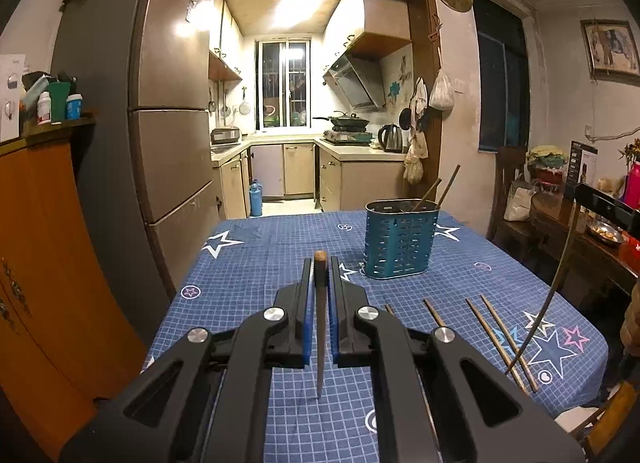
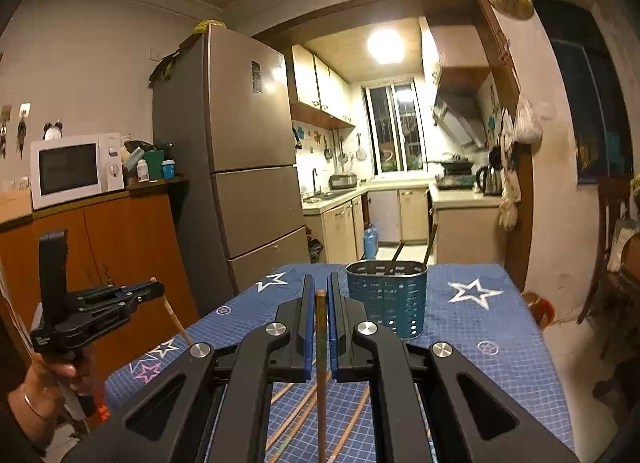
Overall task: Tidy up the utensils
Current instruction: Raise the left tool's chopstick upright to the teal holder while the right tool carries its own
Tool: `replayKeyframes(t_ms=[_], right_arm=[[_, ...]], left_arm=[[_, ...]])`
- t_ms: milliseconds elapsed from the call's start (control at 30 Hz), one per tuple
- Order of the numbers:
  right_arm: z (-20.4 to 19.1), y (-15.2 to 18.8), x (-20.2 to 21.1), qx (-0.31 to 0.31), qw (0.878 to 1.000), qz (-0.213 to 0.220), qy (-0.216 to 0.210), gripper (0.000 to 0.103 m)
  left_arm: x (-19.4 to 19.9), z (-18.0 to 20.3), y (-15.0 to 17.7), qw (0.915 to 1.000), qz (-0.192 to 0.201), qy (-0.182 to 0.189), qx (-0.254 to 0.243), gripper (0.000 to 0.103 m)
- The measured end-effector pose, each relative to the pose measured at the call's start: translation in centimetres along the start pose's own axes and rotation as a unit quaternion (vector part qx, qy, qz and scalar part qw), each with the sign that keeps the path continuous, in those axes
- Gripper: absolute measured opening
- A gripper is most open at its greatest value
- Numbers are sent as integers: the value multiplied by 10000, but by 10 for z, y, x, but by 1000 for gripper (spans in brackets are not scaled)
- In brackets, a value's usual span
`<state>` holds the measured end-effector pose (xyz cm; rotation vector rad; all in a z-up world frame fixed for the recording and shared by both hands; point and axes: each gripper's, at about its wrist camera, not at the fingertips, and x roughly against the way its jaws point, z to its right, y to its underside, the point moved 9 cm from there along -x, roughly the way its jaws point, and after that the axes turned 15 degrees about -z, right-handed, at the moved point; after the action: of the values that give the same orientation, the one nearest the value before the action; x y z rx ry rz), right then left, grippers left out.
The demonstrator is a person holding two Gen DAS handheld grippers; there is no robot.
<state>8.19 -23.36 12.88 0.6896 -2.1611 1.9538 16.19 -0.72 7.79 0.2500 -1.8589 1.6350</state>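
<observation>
My left gripper (image 1: pixel 320 263) is shut on a wooden chopstick (image 1: pixel 321 327) and holds it above the blue star tablecloth (image 1: pixel 248 275). It also shows in the right wrist view (image 2: pixel 154 290), held up at the left. My right gripper (image 2: pixel 320 283) is shut on another chopstick (image 2: pixel 321 367), which hangs down over the table. A blue perforated utensil holder (image 1: pixel 398 241) stands ahead and right of the left gripper, with two chopsticks in it; in the right wrist view the holder (image 2: pixel 386 301) is just ahead. Several loose chopsticks (image 1: pixel 502 337) lie on the cloth; in the right wrist view they (image 2: pixel 296 423) lie under the gripper.
A tall fridge (image 1: pixel 160 123) and an orange cabinet (image 1: pixel 44 263) stand left of the table. A wooden chair (image 1: pixel 508 191) and a cluttered side table (image 1: pixel 568 219) are at the right. A microwave (image 2: pixel 76 169) sits on the cabinet. The kitchen lies beyond.
</observation>
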Motion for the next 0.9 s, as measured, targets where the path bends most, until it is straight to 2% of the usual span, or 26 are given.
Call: replayKeyframes(t_ms=[200,500,633,900], right_arm=[[8,0,-13,-100,9999,-99,-87,8],[10,-2,-25,-171,9996,-184,-113,8],[13,-14,-30,-253,9992,-187,-249,8],[23,-40,-35,-351,9977,-224,-536,8]], left_arm=[[-8,0,-6,9999,-20,-160,12,5],[-16,-4,-18,9999,-90,40,55,5],[-13,-3,-21,10000,-5,9,26,5],[4,10,-51,9990,402,-112,-161,5]])
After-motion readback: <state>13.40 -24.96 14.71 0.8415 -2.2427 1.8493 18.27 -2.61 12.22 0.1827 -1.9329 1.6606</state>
